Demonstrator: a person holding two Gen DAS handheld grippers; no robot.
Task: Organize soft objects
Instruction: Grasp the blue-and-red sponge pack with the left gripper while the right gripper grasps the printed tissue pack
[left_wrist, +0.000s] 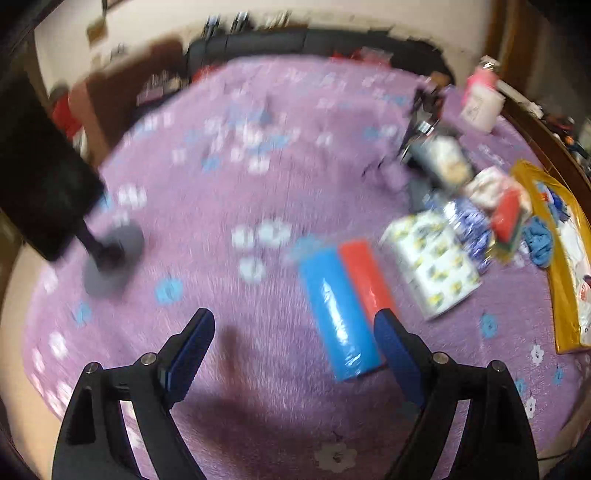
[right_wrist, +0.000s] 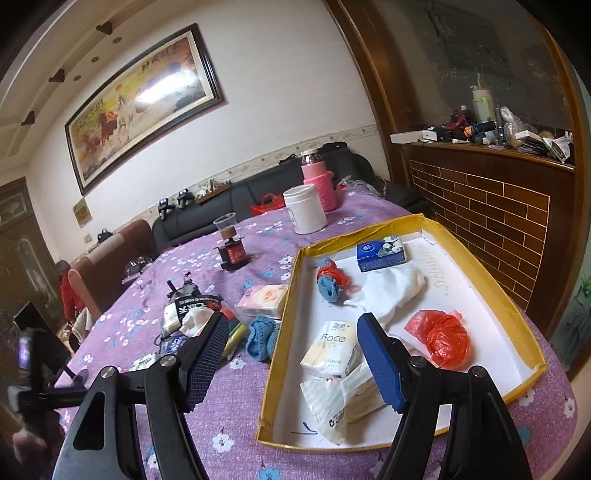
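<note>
Purple floral tablecloth | left gripper and right gripper both gaping, empty | risk: left claw clips red roll beside blue roll, pair rolls toward table edge, short of gold-rimmed tray

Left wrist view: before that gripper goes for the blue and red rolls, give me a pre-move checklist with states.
1. Left gripper open, nothing between the jaws: ok.
2. Blue roll in sight on the purple cloth: ok.
3. Jaws centred on the blue roll: not ok, it lies toward the right finger.
4. Red roll apart from the blue one: not ok, they lie side by side.
5. Tray has bare space: ok.
6. Right gripper empty: ok.
</note>
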